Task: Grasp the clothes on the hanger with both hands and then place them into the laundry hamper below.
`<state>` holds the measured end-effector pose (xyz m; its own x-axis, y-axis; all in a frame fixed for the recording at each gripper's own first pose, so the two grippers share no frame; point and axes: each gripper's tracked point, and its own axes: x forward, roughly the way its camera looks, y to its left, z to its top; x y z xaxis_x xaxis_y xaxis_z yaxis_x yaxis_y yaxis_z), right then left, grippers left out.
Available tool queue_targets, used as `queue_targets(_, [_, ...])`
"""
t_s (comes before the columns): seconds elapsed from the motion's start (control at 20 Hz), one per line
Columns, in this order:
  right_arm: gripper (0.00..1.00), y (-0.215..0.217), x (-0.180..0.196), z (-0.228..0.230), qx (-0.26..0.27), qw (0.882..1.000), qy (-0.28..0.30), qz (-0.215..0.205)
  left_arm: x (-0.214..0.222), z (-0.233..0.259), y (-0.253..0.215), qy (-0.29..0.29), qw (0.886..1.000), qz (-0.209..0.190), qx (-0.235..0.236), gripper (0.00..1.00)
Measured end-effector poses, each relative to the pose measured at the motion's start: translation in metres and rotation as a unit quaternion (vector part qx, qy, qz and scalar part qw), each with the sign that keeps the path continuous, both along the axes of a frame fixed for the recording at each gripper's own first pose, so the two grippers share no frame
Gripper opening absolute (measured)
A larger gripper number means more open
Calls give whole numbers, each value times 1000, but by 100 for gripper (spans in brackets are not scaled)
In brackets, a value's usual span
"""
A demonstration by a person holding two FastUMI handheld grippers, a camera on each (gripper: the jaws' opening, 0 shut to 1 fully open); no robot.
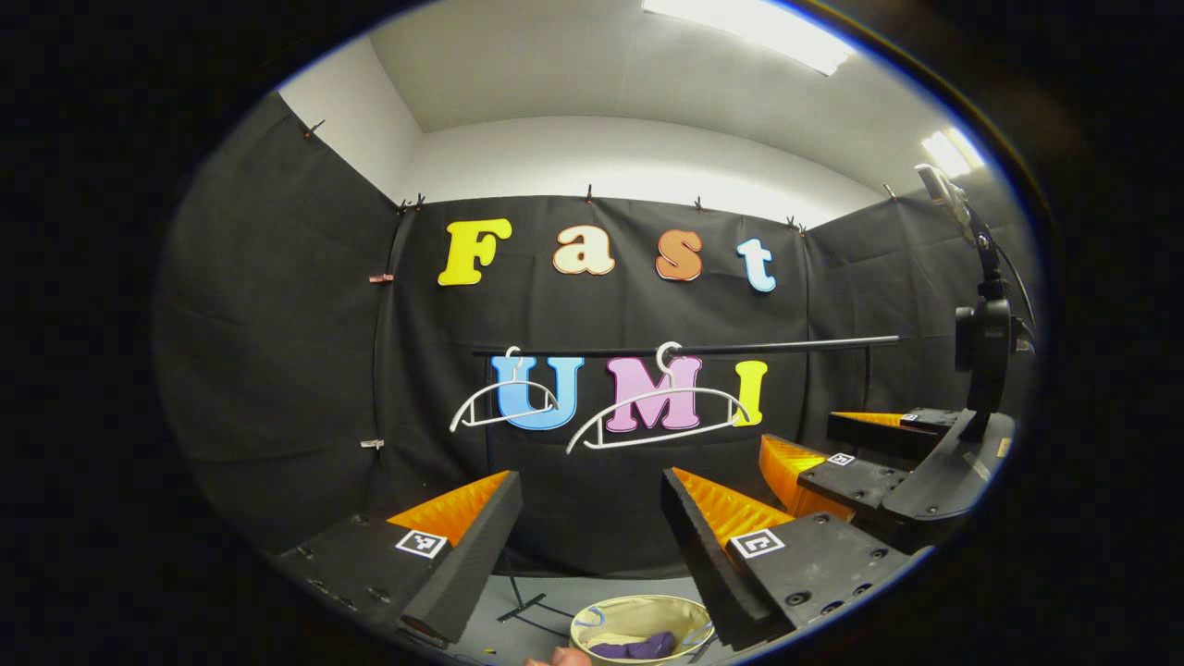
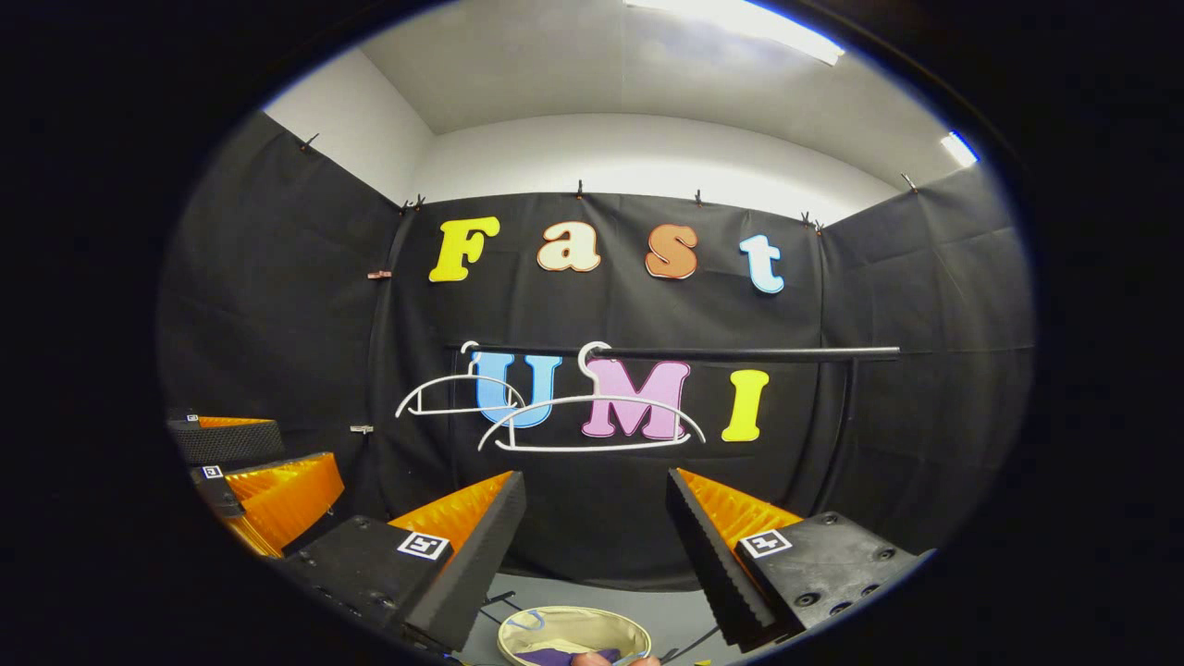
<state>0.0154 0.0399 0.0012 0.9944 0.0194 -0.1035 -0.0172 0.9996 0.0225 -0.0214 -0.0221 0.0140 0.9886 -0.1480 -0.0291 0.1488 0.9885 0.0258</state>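
Two bare white hangers hang on the black rail at the back wall. Below, the beige laundry hamper stands on the floor with the purple clothes inside it. My left gripper is open and holds nothing, raised above the hamper. My right gripper is beside it on the right, also open. In the right gripper view, my right gripper is open and holds nothing above the hamper, where purple cloth shows. The left gripper is at the left.
The rail's upright post stands at the right, and its feet rest on the grey floor beside the hamper. A black mount rises over the right gripper. Part of a hand shows at the hamper's near rim.
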Motion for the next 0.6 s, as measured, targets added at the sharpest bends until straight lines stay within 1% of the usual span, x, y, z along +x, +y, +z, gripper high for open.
queue_targets(0.25, [98,0,-1,-1,-4,1000,-1,1,1,0,3,1,1000,4,-2,95])
queue_targets(0.3, [98,0,-2,-1,-4,1000,-1,1,1,0,3,1,1000,5,-2,92])
queue_targets(0.35, [98,-1,-2,-2,-3,1000,0,0,1,0,3,1,1000,5,-2,95])
queue_targets(0.55, [98,-6,-1,-2,-1,1000,0,-4,2,-1,0,1,1000,5,-1,95])
queue_targets(0.6, [99,-7,0,-2,-1,1000,-1,-6,2,0,0,1,1000,4,-1,95])
